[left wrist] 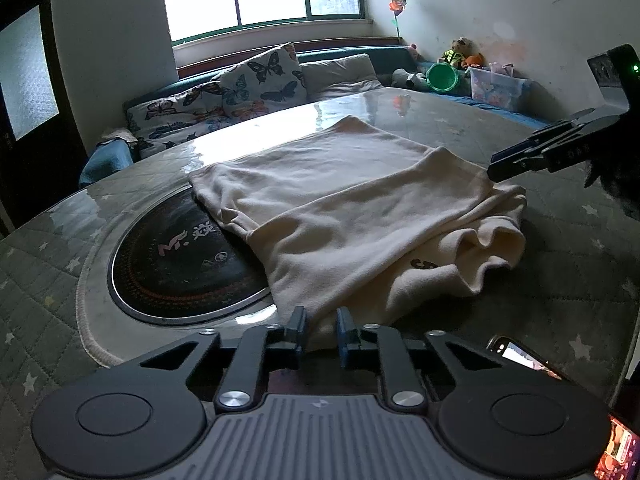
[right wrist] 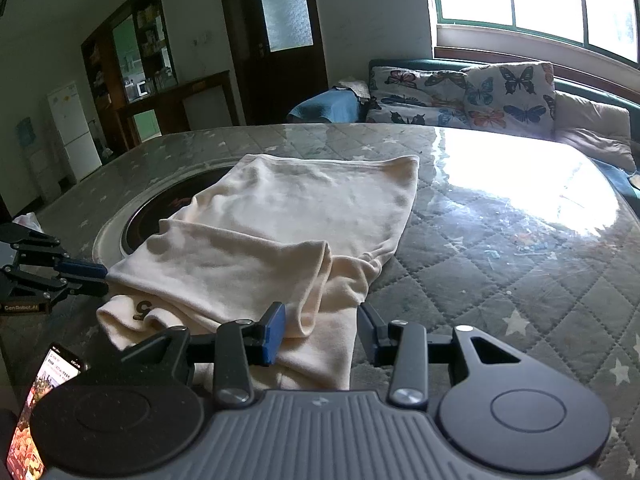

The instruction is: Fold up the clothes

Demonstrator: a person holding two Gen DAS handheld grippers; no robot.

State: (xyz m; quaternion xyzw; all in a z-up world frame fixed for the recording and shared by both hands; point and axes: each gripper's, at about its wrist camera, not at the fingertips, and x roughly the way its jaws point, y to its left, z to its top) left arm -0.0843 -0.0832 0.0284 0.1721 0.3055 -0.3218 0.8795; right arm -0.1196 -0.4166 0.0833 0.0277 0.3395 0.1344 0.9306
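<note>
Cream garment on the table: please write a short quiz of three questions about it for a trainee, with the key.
1. True or false: the cream fabric garment lies partly over the round black cooktop.
2. What lies on the grey quilted table cover beside the garment's printed end?
A. a black phone with a lit screen
B. a red mug
C. an open book
3. Whose jaws stand wider apart around the garment's edge: those of the left gripper or those of the right gripper?

Key: 1 true; 2 A; 3 the right gripper.
</note>
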